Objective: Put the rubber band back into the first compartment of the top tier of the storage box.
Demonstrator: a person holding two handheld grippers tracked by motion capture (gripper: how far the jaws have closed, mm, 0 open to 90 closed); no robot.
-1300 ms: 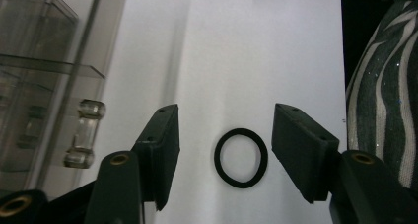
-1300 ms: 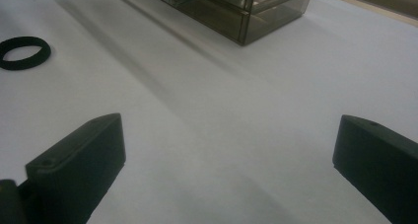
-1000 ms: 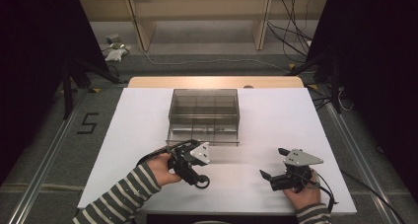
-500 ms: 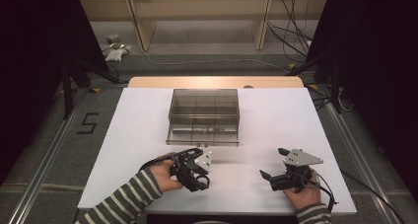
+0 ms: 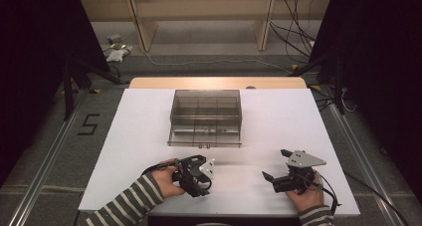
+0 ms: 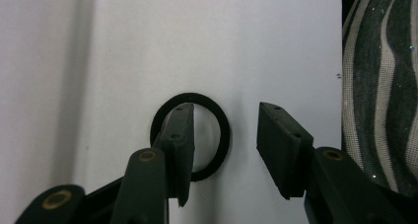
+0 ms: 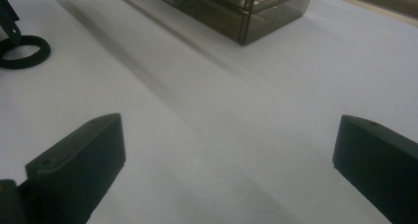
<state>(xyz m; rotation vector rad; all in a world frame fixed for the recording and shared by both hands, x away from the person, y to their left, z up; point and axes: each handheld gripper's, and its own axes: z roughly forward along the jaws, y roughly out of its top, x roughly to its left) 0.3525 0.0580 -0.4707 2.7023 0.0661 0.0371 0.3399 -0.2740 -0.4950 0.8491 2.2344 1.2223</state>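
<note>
A black ring (image 6: 190,96) lies flat on the white table (image 5: 278,121). My left gripper (image 6: 226,116) points down at it, one jaw inside the ring and the other outside its right rim, a gap still showing. Its jaws have just been closing, with the ring's rim between them and not pressed. In the high view the left gripper (image 5: 199,185) sits near the front edge over the ring (image 5: 204,189). My right gripper (image 5: 274,165) rests at the front right, wide open with nothing between its jaws (image 7: 226,150). From there the ring (image 7: 22,51) shows at far left.
A smoky clear compartment box (image 5: 206,111) stands mid-table with a shallow drawer drawn out toward me, and it shows at the top of the right gripper view (image 7: 236,12). A striped sleeve (image 6: 379,86) is close beside the left jaws. Beyond the table are shelf legs and cables.
The left gripper has come down from above the table onto the ring, and its jaws stand narrower. The right gripper has stayed where it was.
</note>
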